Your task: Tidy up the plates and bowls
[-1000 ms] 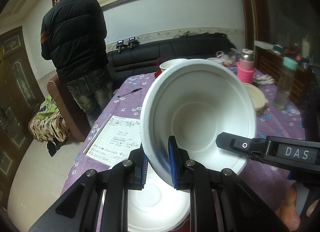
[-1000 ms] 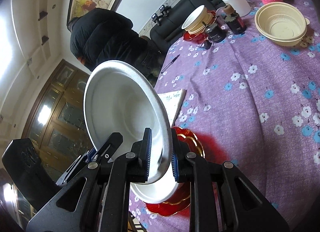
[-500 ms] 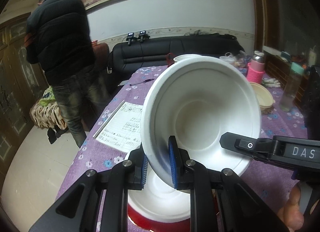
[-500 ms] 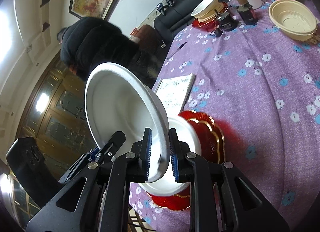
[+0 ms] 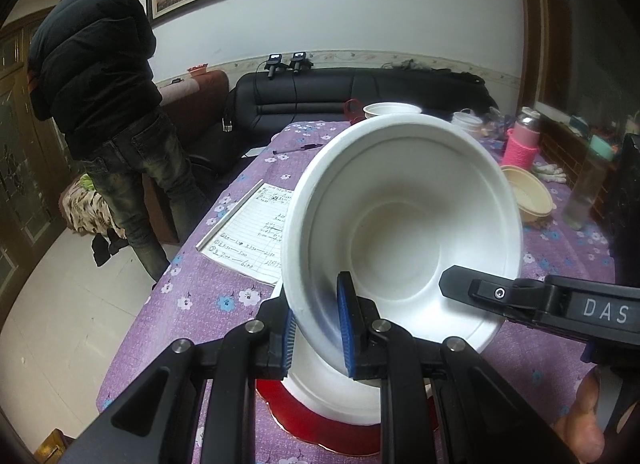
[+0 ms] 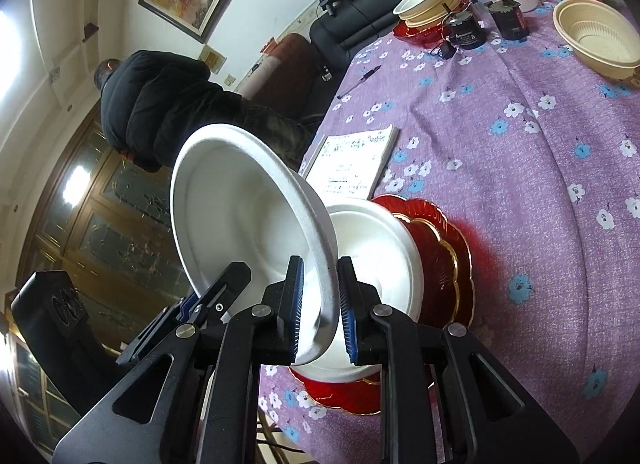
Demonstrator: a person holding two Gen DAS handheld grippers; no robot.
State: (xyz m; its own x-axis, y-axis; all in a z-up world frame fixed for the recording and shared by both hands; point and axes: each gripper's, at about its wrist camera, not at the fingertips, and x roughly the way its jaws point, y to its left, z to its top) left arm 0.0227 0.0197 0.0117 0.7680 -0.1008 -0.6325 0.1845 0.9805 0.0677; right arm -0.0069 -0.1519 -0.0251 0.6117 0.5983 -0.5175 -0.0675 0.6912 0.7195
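Observation:
A white foam bowl [image 5: 404,223] is held tilted above the table by both grippers. My left gripper [image 5: 318,334] is shut on its near rim. My right gripper [image 6: 320,308] is shut on the rim of the same white bowl [image 6: 240,219], and its finger shows at the right in the left wrist view [image 5: 520,298]. Below the bowl a second white bowl [image 6: 380,260] sits on stacked red plates [image 6: 440,256]; the red plates also show in the left wrist view [image 5: 320,430].
A notebook [image 5: 256,232] lies beyond the stack on the purple floral tablecloth [image 6: 520,143]. A beige bowl [image 6: 596,35], a far stack of bowls [image 6: 428,3], jars [image 6: 466,29], a pink cup [image 5: 520,143] and a bottle [image 5: 584,195] stand further back. A man [image 5: 100,103] stands left of the table.
Both grippers have carried the white bowl lower and closer to the stack on the red plates. The man has shifted beside the table.

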